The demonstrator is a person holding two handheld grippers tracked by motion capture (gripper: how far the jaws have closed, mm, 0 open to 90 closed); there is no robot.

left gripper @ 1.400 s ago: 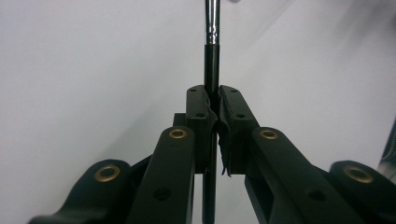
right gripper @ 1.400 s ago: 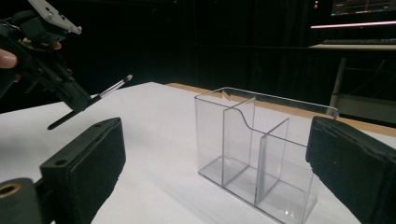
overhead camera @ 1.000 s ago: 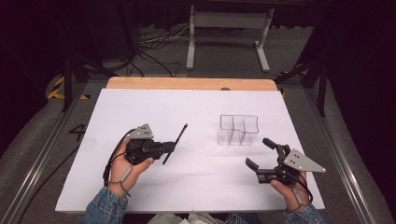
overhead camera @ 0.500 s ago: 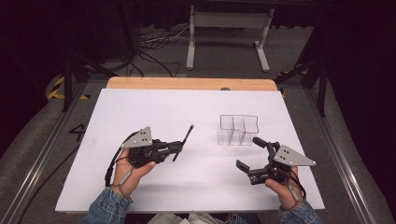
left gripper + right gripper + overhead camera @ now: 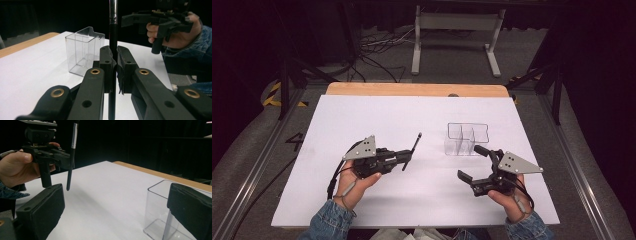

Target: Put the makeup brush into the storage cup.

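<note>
left gripper clamped mid-shaft on pen, likely light, stiff, slippery; right gripper wide, nothing held, near clear organizer.

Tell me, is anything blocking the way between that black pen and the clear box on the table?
Nothing visible does. The left gripper holds the black pen above the white table, and only bare tabletop lies between it and the clear plastic organizer. The open right gripper sits nearer the person, beside that path.

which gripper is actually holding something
The left gripper: its jaws are shut on a black pen, held above the table. The right gripper has its jaws wide open with nothing between them, near the clear box.
</note>
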